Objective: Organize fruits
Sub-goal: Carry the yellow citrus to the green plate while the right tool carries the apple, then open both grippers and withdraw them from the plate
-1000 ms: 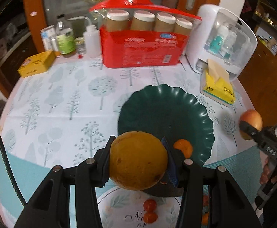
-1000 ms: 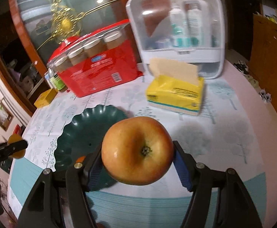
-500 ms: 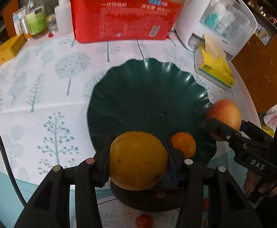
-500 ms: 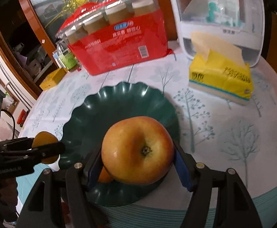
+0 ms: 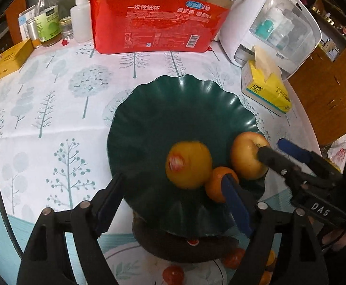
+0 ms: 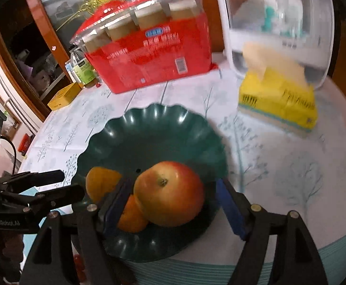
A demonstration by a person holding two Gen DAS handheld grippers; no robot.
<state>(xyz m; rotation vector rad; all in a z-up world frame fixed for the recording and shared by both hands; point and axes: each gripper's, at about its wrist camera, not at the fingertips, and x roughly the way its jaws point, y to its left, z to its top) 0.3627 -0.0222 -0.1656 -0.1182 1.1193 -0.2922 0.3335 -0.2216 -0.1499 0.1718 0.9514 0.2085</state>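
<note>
On the bench (image 5: pixel 54 118), seen from the left wrist, a dark green scalloped plate (image 5: pixel 173 109) holds three fruits: a yellow-orange fruit (image 5: pixel 188 163) near its middle, a small orange (image 5: pixel 216 185) touching it, and an apple (image 5: pixel 246 154) by the right rim. The left gripper (image 5: pixel 173 197) stands over the plate's near edge, its jaws opening wide, their pads clear of the yellow-orange fruit. The right gripper (image 5: pixel 275 147) reaches in from the right, one finger against the apple. A red pack of paper cups (image 5: pixel 154 26) and a yellow tissue box (image 5: pixel 267 92) stand behind.

From the right wrist, the apple (image 6: pixel 170 193) lies on the plate (image 6: pixel 154 128) between the right gripper's (image 6: pixel 170 204) opening jaws, the pads just off it. The small orange (image 6: pixel 131 216) is tucked against the apple, behind the left pad.
</note>
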